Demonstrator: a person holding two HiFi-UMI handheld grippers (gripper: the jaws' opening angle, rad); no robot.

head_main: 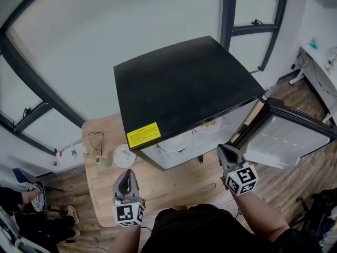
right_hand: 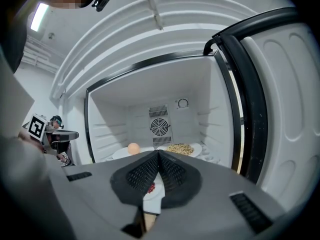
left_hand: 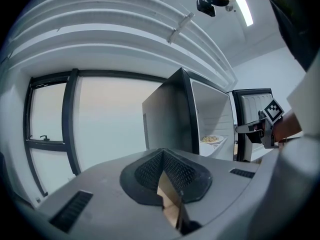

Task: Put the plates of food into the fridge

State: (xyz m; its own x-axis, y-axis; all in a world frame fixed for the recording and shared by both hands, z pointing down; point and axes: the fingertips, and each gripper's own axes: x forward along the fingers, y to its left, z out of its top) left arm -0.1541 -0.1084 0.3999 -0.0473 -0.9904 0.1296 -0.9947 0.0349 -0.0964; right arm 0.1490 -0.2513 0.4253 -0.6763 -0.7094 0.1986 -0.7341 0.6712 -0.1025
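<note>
Head view: a white dish (head_main: 125,155) sits on the bench (head_main: 168,186) at twelve o'clock of the left tool (head_main: 127,173), which is closed and empty. Plates of food (head_main: 210,124) lie inside the fridge (head_main: 184,83), eleven o'clock of the right tool (head_main: 225,149), likewise closed on nothing. Probably only that dish and the open door (head_main: 287,141) remain.

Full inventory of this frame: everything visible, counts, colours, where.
fridge: one, black top, white inside, on the table, door open
yellow label: one, front left of fridge top
plates of food: three, white, inside the fridge; orange ball, pale yellow heap, red bits
table: one, light wood, under the fridge
round dish: one, white, on table left of fridge
small cup: one, pale green, beside the dish
left gripper: one, grey, shut, empty, over table's near edge
right gripper: one, grey, shut, empty, facing the open fridge
</note>
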